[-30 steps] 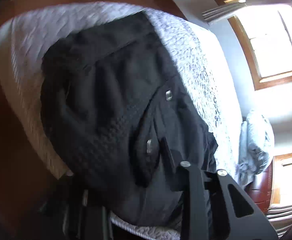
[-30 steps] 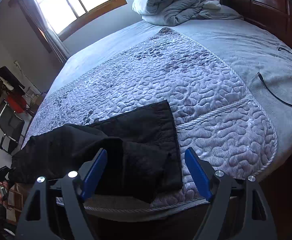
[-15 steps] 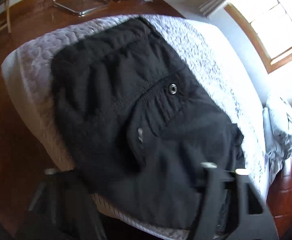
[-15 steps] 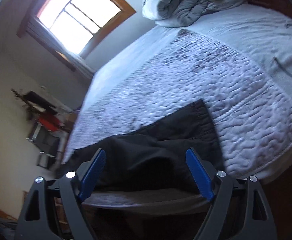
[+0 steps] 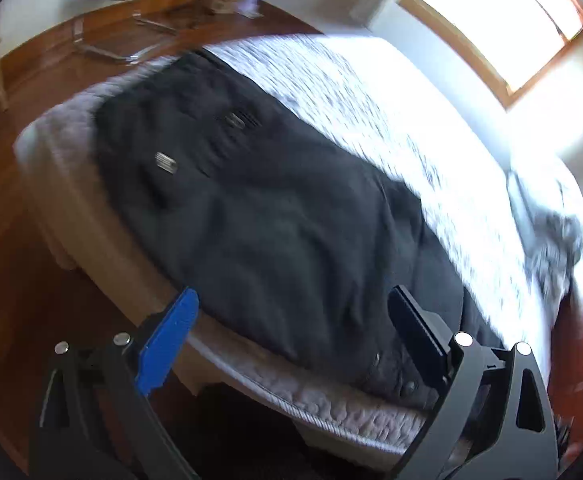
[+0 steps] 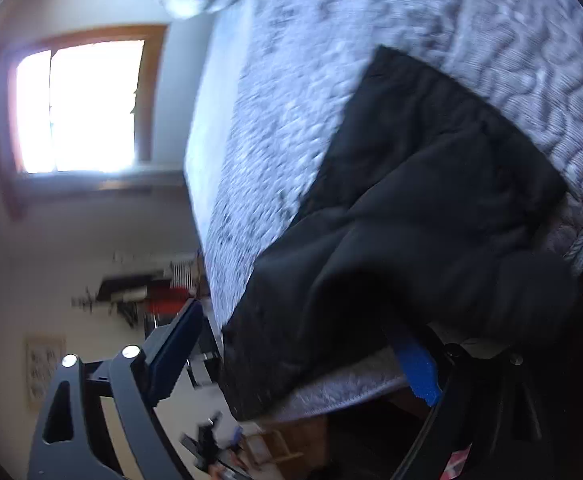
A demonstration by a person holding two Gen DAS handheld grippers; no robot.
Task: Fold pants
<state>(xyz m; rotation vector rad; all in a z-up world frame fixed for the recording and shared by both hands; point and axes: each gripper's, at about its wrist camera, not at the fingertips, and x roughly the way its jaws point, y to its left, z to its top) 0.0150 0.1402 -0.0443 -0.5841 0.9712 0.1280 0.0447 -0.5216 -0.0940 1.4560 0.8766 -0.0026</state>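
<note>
Daylight pours in through a window (image 5: 491, 20) at far right in the left wrist view, blown out to pure white, and glare washes the quilt (image 5: 391, 120) beneath it. In the right wrist view the window (image 6: 79, 108) glows at left, equally overexposed. Both pictures are smeared by motion blur. The black pants (image 5: 275, 216) show little detail. Fisheye bending curves the edges, with dark corners.

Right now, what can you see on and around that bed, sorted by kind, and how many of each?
Black pants: 1
Quilted bedspread: 1
Bunched grey bedding at the head of the bed: 1
Hand-held grippers, left hand-held gripper and right hand-held gripper: 2
Window: 1
Total: 6
</note>
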